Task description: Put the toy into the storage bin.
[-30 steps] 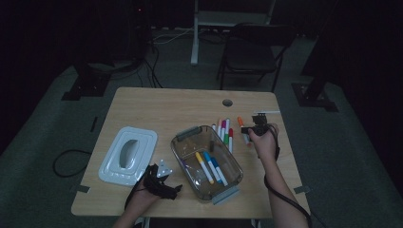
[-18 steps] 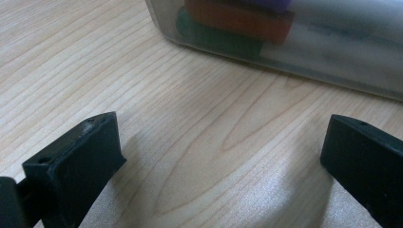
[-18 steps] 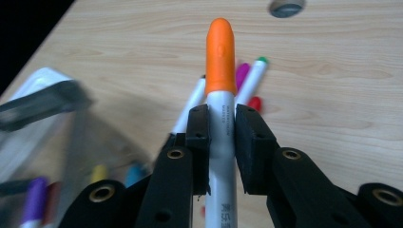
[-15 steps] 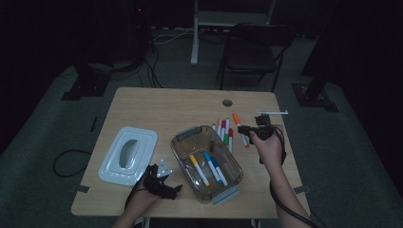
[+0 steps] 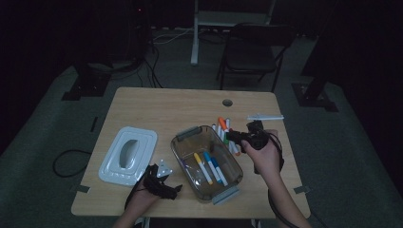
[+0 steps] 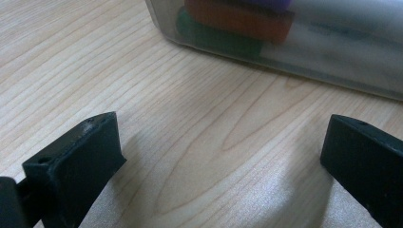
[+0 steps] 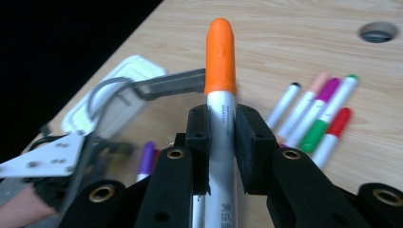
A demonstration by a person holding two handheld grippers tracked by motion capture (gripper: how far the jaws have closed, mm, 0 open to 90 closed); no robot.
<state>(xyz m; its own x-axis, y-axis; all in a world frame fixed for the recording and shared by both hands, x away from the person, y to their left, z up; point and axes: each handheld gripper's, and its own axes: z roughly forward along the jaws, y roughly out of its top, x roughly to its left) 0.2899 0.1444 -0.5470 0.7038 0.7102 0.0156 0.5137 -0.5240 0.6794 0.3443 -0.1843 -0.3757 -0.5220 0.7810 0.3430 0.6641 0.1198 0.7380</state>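
Orange-capped marker (image 7: 220, 102) sits clamped upright in my right gripper (image 7: 222, 126), over the loose markers (image 7: 328, 111) right of the clear box (image 5: 207, 161). I should carry it level above the box before letting go. My left gripper (image 6: 223, 156) rests wide open on the surface (image 6: 190, 123).

Orange-capped marker (image 7: 220, 90) with silver-white barrel, clamped lengthwise between the jaws, cap foremost.

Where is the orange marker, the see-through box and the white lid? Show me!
orange marker (image 7: 220, 57), right gripper view, on its orange cap.
see-through box (image 5: 190, 134), high view, on its far rim.
white lid (image 5: 142, 154), high view, on its flat right edge.
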